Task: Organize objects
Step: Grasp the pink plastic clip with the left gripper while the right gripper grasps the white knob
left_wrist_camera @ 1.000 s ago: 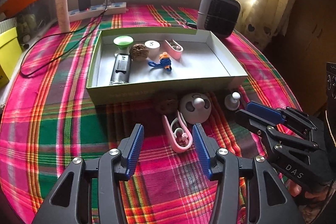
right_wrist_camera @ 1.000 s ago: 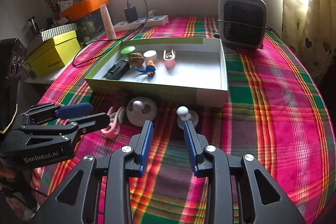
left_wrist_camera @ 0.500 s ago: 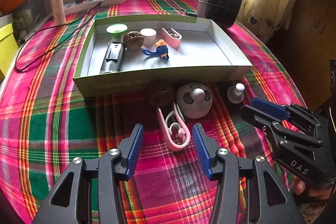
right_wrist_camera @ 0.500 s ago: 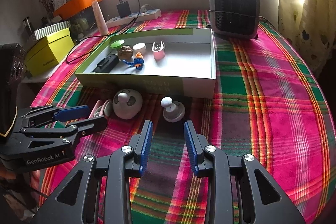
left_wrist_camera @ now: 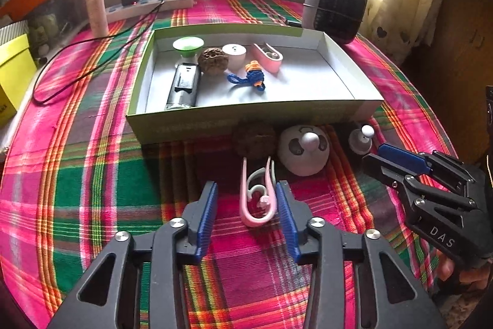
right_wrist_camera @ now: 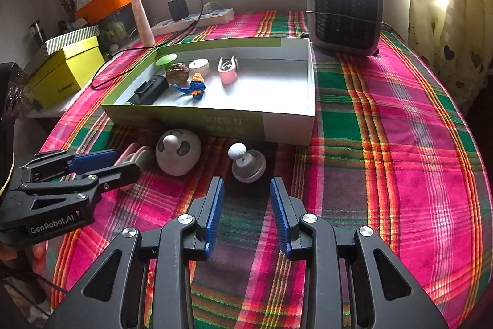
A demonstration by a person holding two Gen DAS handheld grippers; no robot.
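Already my left gripper sits spread around the pink clip at lower centre; my right gripper gapes, the left one half-hiding that clip.

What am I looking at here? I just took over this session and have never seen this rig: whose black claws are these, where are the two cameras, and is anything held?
There is no robot arm. A person holds a two-finger gripper in each hand, and a fisheye camera on each looks forward along its blue-padded fingers.

In the left wrist view, the left gripper fills the bottom, open, with the pink clip lying on the cloth between its fingers, not yet squeezed. The right gripper shows at the side.

In the right wrist view, the right gripper is open and empty, pointing at the small white knob. Nothing is held.

On the plaid tablecloth, outside the box, also lie a round white piece and a brown walnut. Several small items already sit inside the box.
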